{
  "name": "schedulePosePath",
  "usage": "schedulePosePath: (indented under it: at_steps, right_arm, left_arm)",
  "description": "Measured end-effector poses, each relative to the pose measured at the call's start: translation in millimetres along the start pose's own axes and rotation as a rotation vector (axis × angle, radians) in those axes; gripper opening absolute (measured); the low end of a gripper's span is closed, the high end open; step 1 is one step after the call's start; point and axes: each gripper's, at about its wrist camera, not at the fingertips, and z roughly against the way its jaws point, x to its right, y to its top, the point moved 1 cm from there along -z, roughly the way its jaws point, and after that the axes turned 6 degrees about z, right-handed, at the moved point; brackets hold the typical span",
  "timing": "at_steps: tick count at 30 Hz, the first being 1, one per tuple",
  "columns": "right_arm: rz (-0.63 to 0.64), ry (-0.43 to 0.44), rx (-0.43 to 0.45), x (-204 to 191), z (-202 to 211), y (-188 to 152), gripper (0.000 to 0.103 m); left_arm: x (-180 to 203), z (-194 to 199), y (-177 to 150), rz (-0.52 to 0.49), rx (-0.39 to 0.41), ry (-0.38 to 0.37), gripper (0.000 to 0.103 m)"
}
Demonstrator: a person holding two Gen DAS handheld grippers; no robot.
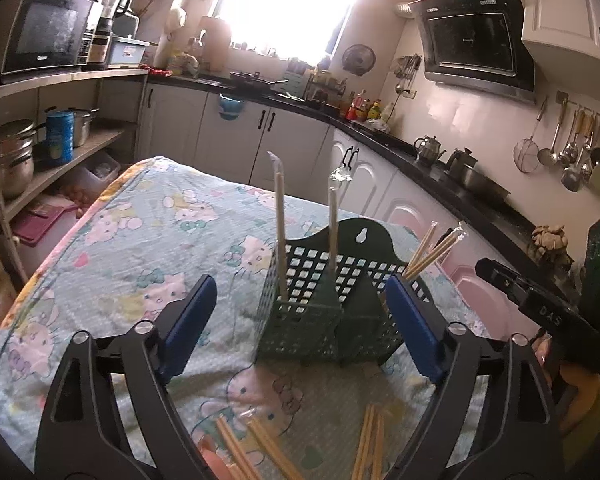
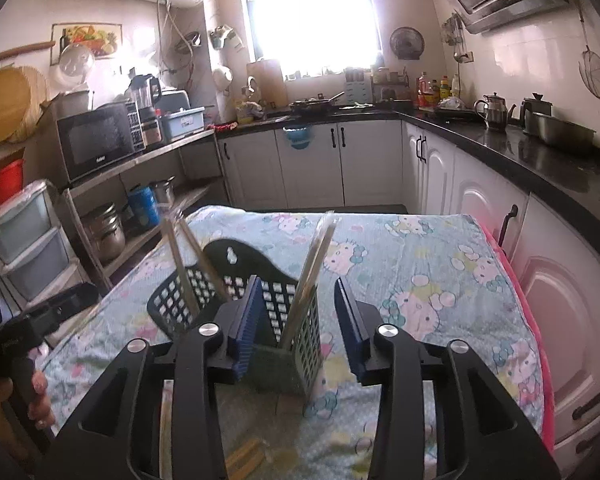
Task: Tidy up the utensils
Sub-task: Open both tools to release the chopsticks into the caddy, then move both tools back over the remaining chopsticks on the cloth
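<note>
The green utensil holder (image 1: 320,304) stands on the cartoon-print cloth (image 1: 140,240) covering the surface, wrapped chopsticks (image 1: 281,236) upright in its compartments. More chopsticks (image 1: 244,450) lie loose before it. Both the left tongs (image 1: 300,320) and right tongs (image 2: 296,320) gape apart, empty, flanking the holder.

I see a microwave (image 2: 96,142) on the shelf left of the bright window (image 2: 312,12). Below the window, white cabinets (image 2: 312,168) carry a black counter (image 2: 540,156) with a kettle (image 2: 494,111). A range hood (image 1: 474,42) hangs right of the window, ladles (image 1: 572,148) beyond.
</note>
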Motion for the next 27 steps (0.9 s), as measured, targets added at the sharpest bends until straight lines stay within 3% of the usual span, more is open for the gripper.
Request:
schedulePosePath:
  at_steps: [17,27]
  right_arm:
    - [0.064,0.054,-0.104,-39.6,21.8,-56.4,0.042]
    - [0.086,0.075,-0.182,-49.9,20.1,-86.8,0.042]
  left_arm:
    - [-20.1,31.0,-36.8,0.014,-0.037,0.039,0.082]
    - [-30.9,28.8,-62.9,0.027,-0.098,0.061,0.082]
